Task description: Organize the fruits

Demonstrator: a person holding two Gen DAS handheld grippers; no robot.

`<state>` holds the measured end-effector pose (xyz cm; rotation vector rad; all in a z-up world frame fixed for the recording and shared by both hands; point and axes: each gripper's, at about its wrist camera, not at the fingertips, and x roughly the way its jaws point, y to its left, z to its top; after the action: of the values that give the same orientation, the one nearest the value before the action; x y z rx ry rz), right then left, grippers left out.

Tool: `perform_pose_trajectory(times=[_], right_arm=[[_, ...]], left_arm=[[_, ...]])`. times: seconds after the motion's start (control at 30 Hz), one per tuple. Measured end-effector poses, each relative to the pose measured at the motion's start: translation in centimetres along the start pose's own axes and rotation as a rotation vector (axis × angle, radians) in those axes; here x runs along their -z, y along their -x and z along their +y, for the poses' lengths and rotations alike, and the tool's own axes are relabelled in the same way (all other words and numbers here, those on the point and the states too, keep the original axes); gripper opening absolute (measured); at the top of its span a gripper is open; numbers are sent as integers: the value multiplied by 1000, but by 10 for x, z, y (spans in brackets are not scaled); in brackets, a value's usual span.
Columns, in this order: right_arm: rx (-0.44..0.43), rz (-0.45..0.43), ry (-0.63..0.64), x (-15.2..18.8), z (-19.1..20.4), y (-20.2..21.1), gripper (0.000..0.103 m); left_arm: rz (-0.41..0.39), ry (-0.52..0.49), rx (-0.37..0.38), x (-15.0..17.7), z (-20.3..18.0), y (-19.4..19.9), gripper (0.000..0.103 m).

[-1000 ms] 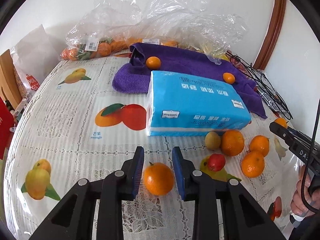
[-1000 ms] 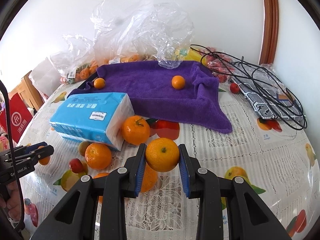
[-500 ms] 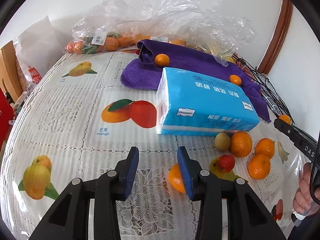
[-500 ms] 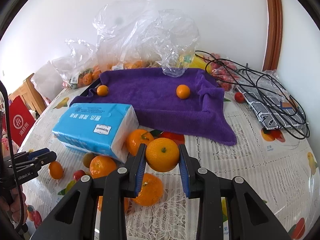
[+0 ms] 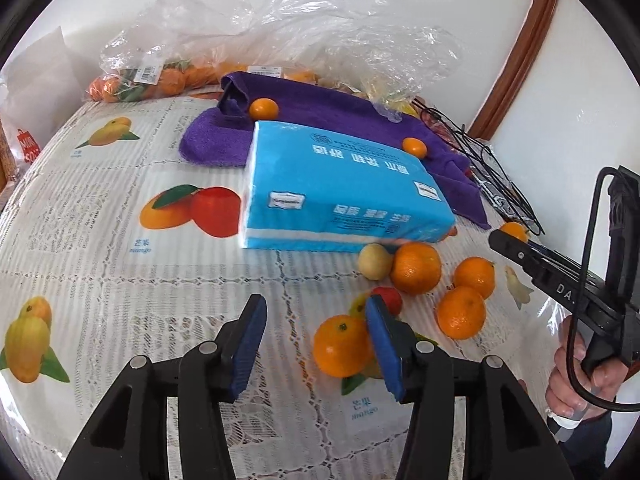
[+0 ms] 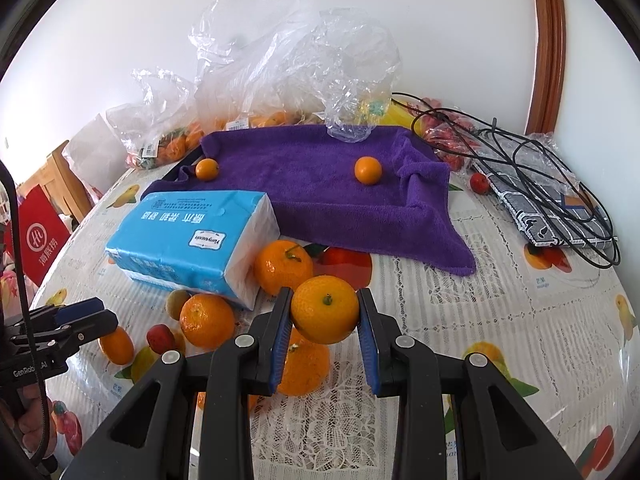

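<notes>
While I hold steady, the right tongs [image 6: 325, 334] pinch a mandarin [image 6: 325, 309] across its middle, pads flat on both flanks, lifted clear of the table [image 6: 460, 320]. I judge it light, round and slightly soft under a loose, waxy skin, so a gentle squeeze at the widest girth should keep it from rolling or bruising. My left tongs [image 5: 316, 346] have just been opening and now stand spread with nothing between them; a loose orange [image 5: 342, 346] sits on the table against the outer face of the right-hand pad. Beyond lie more oranges [image 5: 416, 268], a blue tissue pack [image 5: 340, 196], then a purple towel [image 6: 320, 184] carrying two small ones.
</notes>
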<state>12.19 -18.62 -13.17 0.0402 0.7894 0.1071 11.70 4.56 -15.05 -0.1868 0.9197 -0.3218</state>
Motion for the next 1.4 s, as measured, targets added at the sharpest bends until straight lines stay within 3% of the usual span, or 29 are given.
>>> perform_pose_trajectory(times=[0.23,0.33,0.57,0.73,0.93,1.03,1.13,1.4], right_arm=[[2,6,2,6,-1,1,31],[2,9,-2,6,-3,0,31],[-1,17,-2,8,-2,-1,31],[-10,20,4,11,0,0,31],[-18,18,-6,10,-3,0,31],[-18,18,-4,9,-4,1,31],[-18,23,-1,9,-5,0,31],[-19,18,-8,5,-7,1,31]], left_arm=[[32,-58,-13,11,-19,-10,48],[26,-59,-17,12,-21,-14,38],[21,-67,-50,-2,-22,-24,42],[10,-80,-134,-7,-18,-30,48],[5,-52,-138,-16,-13,-35,49],[5,-50,-140,-18,-16,-39,48],[8,-66,-144,-19,-20,-42,36],[18,-45,-134,-20,-22,-33,36]])
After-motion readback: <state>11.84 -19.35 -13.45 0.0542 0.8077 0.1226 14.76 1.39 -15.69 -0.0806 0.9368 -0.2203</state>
